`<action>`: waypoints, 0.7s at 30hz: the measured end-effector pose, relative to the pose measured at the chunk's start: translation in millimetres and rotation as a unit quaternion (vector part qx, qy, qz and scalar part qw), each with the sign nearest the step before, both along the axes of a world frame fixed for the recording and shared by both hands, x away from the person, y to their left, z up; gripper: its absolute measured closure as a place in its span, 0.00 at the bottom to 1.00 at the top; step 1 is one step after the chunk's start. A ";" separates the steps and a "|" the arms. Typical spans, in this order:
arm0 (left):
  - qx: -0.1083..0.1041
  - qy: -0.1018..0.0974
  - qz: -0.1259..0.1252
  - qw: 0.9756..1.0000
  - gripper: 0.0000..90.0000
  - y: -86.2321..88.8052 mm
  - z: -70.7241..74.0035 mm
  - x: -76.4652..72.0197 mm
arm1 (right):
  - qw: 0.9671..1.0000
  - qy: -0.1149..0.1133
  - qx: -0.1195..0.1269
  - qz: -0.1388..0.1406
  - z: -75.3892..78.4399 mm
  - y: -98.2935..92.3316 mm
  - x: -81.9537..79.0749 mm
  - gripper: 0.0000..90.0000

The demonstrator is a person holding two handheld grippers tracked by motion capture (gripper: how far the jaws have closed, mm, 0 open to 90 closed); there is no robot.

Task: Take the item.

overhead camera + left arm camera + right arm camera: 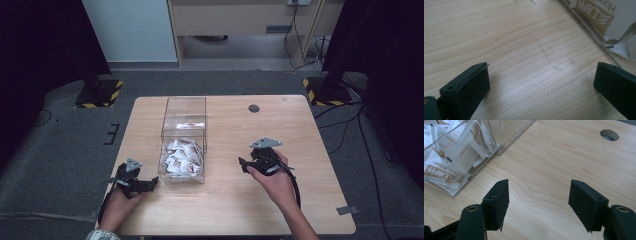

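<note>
- Table [235, 210]: pale wood, cable hole [254, 108] at about one o'clock from centre; the work surface for everything below.
- Clear box [184, 107]: upright just left of centre, open-topped, likely so both tools can reach down into it.
- Sachets [182, 157]: white-and-brown packets heaped in the box's near half, none outside it.
- Right gripper [243, 164]: at four o'clock of the box, pointing toward it; jaws apart with bare wood between, nothing held or touched.
- Left gripper [153, 183]: at seven o'clock of the box, tip just beside its near corner; jaws wide apart, empty, apparently waiting.
</note>
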State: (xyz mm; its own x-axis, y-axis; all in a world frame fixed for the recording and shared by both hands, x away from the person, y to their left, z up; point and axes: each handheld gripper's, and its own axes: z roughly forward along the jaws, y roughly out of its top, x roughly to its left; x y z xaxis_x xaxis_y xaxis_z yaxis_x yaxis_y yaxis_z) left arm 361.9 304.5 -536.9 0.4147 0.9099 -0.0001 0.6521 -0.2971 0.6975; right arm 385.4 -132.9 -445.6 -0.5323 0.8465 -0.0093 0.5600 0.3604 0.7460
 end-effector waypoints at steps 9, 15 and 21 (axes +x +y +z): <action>0.000 0.000 0.000 1.000 0.00 0.0 0.0 0.0 | 1.000 -0.002 0.001 0.027 11.6 15.4 5.2 0.50; 0.000 0.000 0.000 1.000 0.00 0.0 0.0 0.0 | 0.999 -0.008 0.001 0.038 15.9 24.8 6.9 0.54; 0.000 0.000 0.000 1.000 0.00 0.0 0.0 0.0 | 0.999 -0.012 0.001 0.043 23.1 32.0 8.1 0.58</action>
State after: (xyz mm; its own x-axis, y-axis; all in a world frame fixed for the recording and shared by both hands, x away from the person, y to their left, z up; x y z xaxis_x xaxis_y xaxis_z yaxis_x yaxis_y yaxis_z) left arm 361.8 304.5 -536.9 0.4147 0.9100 0.0000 0.6521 -0.2972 0.6974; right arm 393.6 -100.8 -422.5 -0.6032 0.7973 -0.0214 0.5083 0.4050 0.7600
